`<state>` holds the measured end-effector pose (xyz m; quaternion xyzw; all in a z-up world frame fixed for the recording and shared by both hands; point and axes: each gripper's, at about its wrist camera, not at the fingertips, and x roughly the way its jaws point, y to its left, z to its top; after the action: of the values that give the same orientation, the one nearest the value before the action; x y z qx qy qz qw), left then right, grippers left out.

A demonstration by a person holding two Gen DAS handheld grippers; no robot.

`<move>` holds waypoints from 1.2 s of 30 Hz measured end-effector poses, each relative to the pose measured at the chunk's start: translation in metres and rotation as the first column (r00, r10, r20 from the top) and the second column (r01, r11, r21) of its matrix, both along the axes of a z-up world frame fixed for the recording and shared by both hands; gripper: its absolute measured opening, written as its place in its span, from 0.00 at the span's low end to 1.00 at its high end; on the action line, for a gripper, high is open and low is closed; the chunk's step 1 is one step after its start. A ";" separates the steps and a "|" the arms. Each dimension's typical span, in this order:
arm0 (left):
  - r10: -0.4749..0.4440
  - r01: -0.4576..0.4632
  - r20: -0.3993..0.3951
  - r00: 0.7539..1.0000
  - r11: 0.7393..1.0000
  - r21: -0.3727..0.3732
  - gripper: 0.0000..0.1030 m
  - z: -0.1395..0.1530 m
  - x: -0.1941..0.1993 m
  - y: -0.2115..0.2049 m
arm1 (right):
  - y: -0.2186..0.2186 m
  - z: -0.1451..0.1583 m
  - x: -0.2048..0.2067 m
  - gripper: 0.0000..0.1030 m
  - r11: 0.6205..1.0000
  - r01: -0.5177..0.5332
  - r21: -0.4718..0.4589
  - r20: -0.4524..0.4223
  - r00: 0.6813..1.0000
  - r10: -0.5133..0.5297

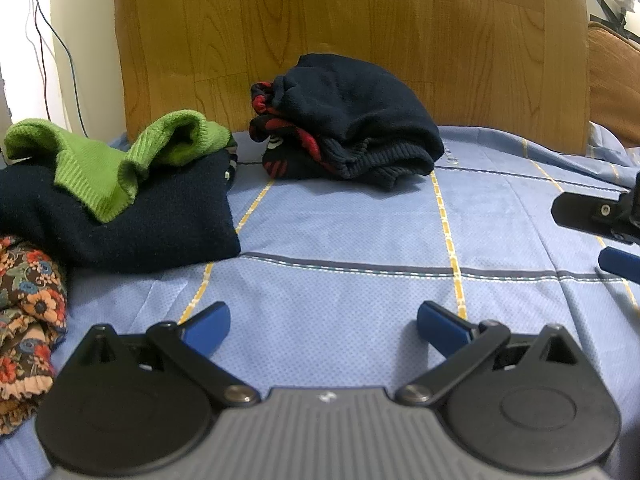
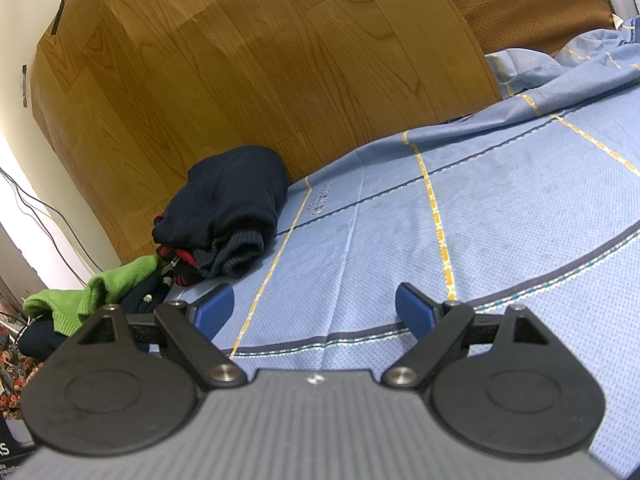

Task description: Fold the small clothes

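Observation:
A folded dark navy sweater with red trim lies on the blue bedsheet against the wooden headboard; it also shows in the right wrist view. A green knit garment lies crumpled on a navy garment at the left; both show in the right wrist view. My left gripper is open and empty above the sheet. My right gripper is open and empty; part of it shows at the right edge of the left wrist view.
A floral patterned cloth lies at the near left. The wooden headboard stands behind the bed. Cables hang on the wall at the left. A brown cushion sits at the far right.

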<state>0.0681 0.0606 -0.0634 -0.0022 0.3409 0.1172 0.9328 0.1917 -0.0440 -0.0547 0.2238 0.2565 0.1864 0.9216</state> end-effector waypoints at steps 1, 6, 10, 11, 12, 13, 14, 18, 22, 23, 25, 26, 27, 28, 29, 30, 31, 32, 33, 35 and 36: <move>0.001 -0.001 0.003 1.000 1.000 0.001 1.00 0.000 0.000 0.000 | 0.000 0.000 0.000 0.87 1.000 0.000 0.000 0.000 1.000 0.000; 0.045 -0.047 0.042 0.998 0.998 0.038 1.00 0.003 -0.004 0.002 | 0.000 0.000 0.000 0.87 1.000 -0.001 0.000 0.000 1.000 0.001; 0.085 -0.090 0.075 0.994 0.993 0.069 1.00 0.005 -0.005 0.003 | 0.000 0.000 -0.001 0.87 1.000 -0.001 0.000 0.001 1.000 0.001; 0.094 -0.100 0.083 0.992 0.992 0.082 1.00 0.005 -0.006 0.003 | 0.000 0.000 -0.001 0.87 1.000 -0.001 0.000 0.001 1.000 0.001; 0.101 -0.110 0.092 0.991 0.989 0.098 1.00 0.005 -0.006 0.002 | 0.000 0.000 -0.001 0.87 1.000 -0.001 0.000 0.001 1.000 0.001; 0.106 -0.118 0.100 0.989 0.986 0.115 1.00 0.005 -0.006 0.001 | 0.000 0.000 -0.001 0.87 1.000 0.000 0.000 0.002 1.000 0.000; 0.112 -0.126 0.107 0.988 0.984 0.129 1.00 0.005 -0.007 -0.001 | 0.000 0.000 -0.001 0.87 1.000 0.000 0.000 0.002 1.000 0.000; 0.118 -0.136 0.124 0.985 0.979 0.153 1.00 0.006 -0.007 -0.003 | 0.000 0.000 -0.001 0.87 1.000 -0.001 0.000 0.002 1.000 0.001; 0.114 -0.130 0.110 0.987 0.981 0.147 1.00 0.006 -0.007 -0.004 | 0.000 -0.001 -0.001 0.87 1.000 -0.001 -0.002 0.004 1.000 0.001; 0.111 -0.126 0.103 0.988 0.982 0.144 1.00 0.005 -0.007 -0.005 | 0.000 0.000 -0.001 0.87 1.000 -0.002 -0.004 0.005 1.000 0.002; 0.104 -0.115 0.079 0.991 0.983 0.141 1.00 0.004 -0.006 -0.008 | 0.002 0.000 -0.002 0.87 1.000 -0.006 -0.012 0.013 1.000 0.006; 0.100 -0.109 0.070 0.993 0.985 0.137 1.00 0.003 -0.006 -0.009 | 0.002 0.000 -0.003 0.87 1.000 -0.009 -0.019 0.017 1.000 0.010; 0.098 -0.105 0.062 0.993 0.986 0.131 1.00 0.003 -0.006 -0.010 | 0.003 0.001 -0.004 0.87 1.000 -0.013 -0.027 0.020 1.000 0.014; 0.100 -0.106 0.052 0.994 0.987 0.121 1.00 0.004 -0.008 -0.011 | 0.005 0.001 -0.005 0.87 0.999 -0.017 -0.036 0.023 1.000 0.018; 0.106 -0.110 0.041 0.994 0.988 0.111 1.00 0.004 -0.009 -0.011 | 0.005 0.002 -0.007 0.87 0.999 -0.019 -0.045 0.024 1.000 0.020; 0.111 -0.113 0.025 0.994 0.989 0.101 1.00 0.004 -0.011 -0.011 | 0.006 0.002 -0.009 0.87 0.998 -0.020 -0.053 0.025 0.999 0.021; 0.115 -0.115 0.008 0.993 0.989 0.095 1.00 0.005 -0.012 -0.012 | 0.006 0.003 -0.012 0.87 0.998 -0.021 -0.061 0.026 0.999 0.023; 0.119 -0.118 -0.008 0.993 0.989 0.091 1.00 0.006 -0.013 -0.012 | 0.006 0.004 -0.015 0.87 0.997 -0.025 -0.068 0.027 0.999 0.027; 0.122 -0.119 -0.024 0.992 0.989 0.088 1.00 0.007 -0.015 -0.012 | 0.006 0.004 -0.019 0.87 0.997 -0.032 -0.072 0.025 0.999 0.034; 0.119 -0.115 -0.042 0.992 0.990 0.083 1.00 0.010 -0.020 -0.015 | 0.005 0.004 -0.027 0.87 0.996 -0.048 -0.078 0.013 0.999 0.050; 0.114 -0.110 -0.048 0.992 0.991 0.077 1.00 0.012 -0.024 -0.016 | 0.004 0.005 -0.032 0.87 0.995 -0.057 -0.078 0.009 0.998 0.058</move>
<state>0.0445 0.0445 -0.0512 0.0166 0.3599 0.1820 0.9149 0.1599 -0.0401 -0.0494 0.1791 0.2646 0.2041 0.9253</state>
